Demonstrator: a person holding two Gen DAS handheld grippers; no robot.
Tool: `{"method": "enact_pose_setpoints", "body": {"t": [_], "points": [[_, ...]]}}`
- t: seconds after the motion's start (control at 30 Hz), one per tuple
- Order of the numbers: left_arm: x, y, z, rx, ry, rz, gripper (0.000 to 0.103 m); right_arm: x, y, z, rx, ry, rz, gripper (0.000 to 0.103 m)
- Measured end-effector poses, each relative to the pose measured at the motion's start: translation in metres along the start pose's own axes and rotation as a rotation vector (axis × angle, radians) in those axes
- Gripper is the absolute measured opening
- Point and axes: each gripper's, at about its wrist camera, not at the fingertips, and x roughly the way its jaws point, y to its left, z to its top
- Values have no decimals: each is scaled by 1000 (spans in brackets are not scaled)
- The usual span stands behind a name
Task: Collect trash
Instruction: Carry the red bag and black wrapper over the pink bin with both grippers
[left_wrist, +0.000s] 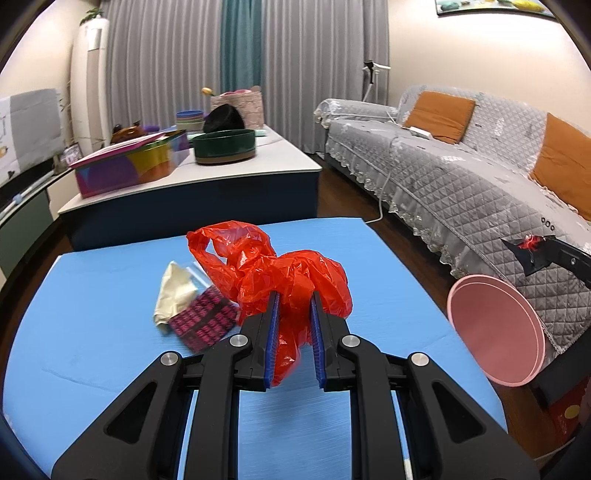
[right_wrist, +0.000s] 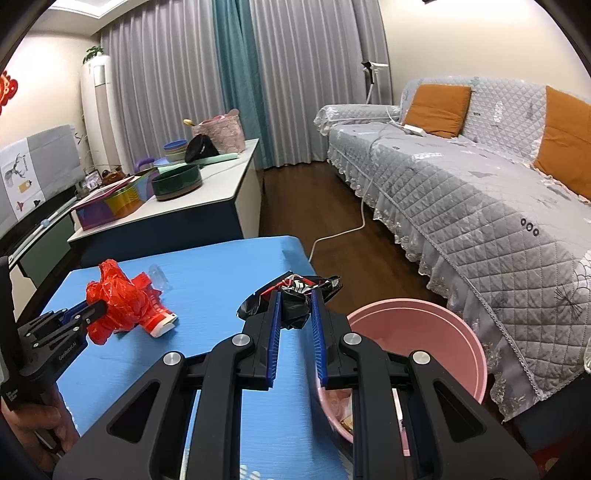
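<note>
Above a blue table (left_wrist: 92, 332), the left gripper (left_wrist: 294, 299) pinches a crumpled red plastic bag (left_wrist: 291, 273) while the right gripper (right_wrist: 295, 299) clamps a black snack wrapper (right_wrist: 295, 291) near the table's edge, just beside a pink bin (right_wrist: 424, 332); a tissue (left_wrist: 173, 291) and patterned box (left_wrist: 203, 321) lie on the table

Grippers I'm holding: two, left gripper (left_wrist: 294, 295) and right gripper (right_wrist: 294, 293)
Red plastic bags (left_wrist: 280, 269): one
Black snack wrappers (right_wrist: 295, 295): one
Pink basins (right_wrist: 417, 332): one
Orange cushions (left_wrist: 439, 114): I'm counting two
</note>
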Motion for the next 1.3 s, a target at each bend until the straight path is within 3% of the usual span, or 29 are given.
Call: {"method": "enact_pose_setpoints", "body": {"t": [1.3], "points": [[1,-96,33,87,-18,-184,16,-12,-79,21,143,-57,-121,17]]}}
